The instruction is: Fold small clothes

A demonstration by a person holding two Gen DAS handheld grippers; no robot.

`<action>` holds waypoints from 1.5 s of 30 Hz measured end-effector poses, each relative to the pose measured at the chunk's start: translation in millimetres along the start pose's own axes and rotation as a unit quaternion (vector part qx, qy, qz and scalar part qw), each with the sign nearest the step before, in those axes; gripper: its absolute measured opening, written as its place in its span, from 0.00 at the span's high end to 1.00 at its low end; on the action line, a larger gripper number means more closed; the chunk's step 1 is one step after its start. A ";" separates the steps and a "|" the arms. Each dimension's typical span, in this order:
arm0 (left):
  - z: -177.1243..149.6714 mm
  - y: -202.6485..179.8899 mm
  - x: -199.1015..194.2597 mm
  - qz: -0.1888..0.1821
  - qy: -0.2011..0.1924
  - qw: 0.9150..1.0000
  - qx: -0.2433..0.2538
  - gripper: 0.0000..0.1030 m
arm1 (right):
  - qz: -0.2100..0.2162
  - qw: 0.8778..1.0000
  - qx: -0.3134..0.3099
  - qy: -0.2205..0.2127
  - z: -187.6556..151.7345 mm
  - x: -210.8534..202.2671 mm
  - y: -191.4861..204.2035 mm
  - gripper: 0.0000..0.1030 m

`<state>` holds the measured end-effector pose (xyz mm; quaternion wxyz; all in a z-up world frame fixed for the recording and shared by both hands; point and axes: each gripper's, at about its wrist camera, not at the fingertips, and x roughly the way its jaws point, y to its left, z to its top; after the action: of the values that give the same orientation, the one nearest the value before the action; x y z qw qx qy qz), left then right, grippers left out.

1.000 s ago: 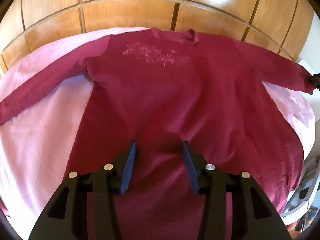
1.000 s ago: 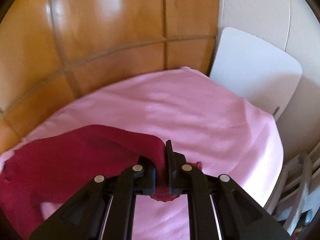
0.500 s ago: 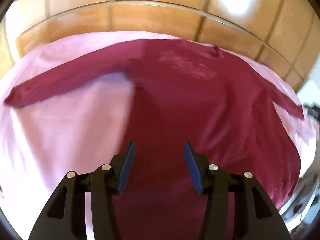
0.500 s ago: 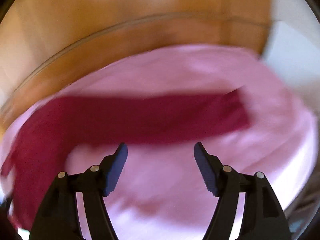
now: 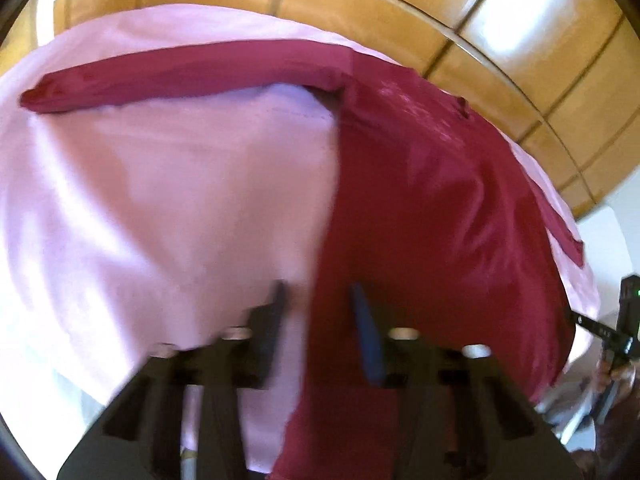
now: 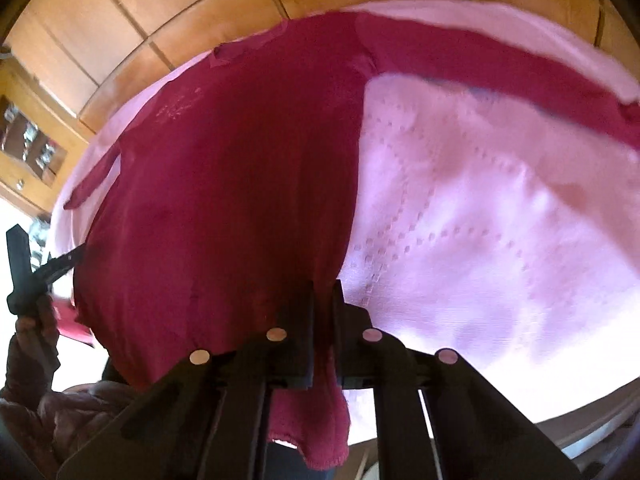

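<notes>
My left claw [image 5: 318, 304] hangs w/ fingers spread apart, nothing between them, at the near left edge of the red top [image 5: 432, 208]. My right claw [image 6: 323, 312] is pinched tight on the top's near right hem corner.

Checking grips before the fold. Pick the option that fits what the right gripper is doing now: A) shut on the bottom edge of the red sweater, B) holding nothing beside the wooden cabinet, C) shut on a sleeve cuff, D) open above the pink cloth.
A: the right gripper has its jaws closed on the hem of the red sweater, with fabric hanging below them.
</notes>
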<state>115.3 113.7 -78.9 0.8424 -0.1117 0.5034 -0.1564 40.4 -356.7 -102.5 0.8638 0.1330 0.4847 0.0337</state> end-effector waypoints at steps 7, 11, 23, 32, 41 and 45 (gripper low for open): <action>-9.1 -1.9 2.6 -0.003 0.035 0.999 0.015 0.92 | -0.058 0.998 0.007 0.036 -27.7 1.9 -20.1 0.95; -13.0 -0.6 -2.5 0.002 0.045 0.999 0.012 0.92 | -0.040 0.998 0.042 0.032 -32.2 13.2 -30.8 0.93; 23.4 -43.7 -7.8 0.039 -0.043 0.996 0.072 0.75 | -0.024 0.957 0.265 -0.113 4.6 -31.0 -152.5 0.51; 38.8 -75.9 27.1 0.021 -0.015 0.998 0.062 0.68 | -0.057 0.859 0.468 -0.198 41.1 -23.8 -284.2 0.55; 40.9 -88.8 44.9 0.038 0.011 0.997 0.073 0.68 | -0.125 0.867 0.448 -0.179 83.7 -23.4 -330.0 0.93; 45.2 -90.8 46.2 0.033 0.010 0.996 0.076 0.69 | -0.147 0.869 0.410 -0.234 109.4 -57.3 -315.6 0.94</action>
<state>162.0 13.7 -63.9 0.8482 -0.0287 0.5017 -0.1674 80.4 -692.7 -83.8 0.8147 0.4065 0.2521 -0.3278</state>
